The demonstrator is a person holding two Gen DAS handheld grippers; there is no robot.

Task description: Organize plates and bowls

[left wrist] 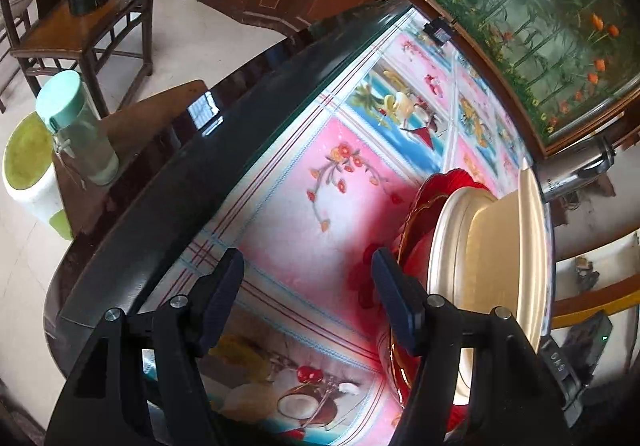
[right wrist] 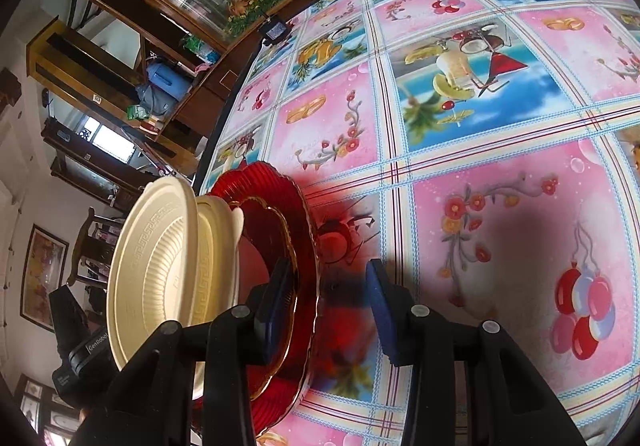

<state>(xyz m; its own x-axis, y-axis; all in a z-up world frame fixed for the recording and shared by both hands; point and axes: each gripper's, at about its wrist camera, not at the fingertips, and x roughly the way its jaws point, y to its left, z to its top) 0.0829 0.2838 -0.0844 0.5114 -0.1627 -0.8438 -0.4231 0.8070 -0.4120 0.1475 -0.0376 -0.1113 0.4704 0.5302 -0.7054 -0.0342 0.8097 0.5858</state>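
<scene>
red plate (right wrist: 276,246) beside right gripper's (right wrist: 326,310) open jaws

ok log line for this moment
stack: cream dishes on red plate | left gripper: open | right gripper: open, beside stack

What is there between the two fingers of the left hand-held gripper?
Only bare tablecloth, as the left wrist view shows. The red plate lies just outside the left hand-held gripper.
</scene>
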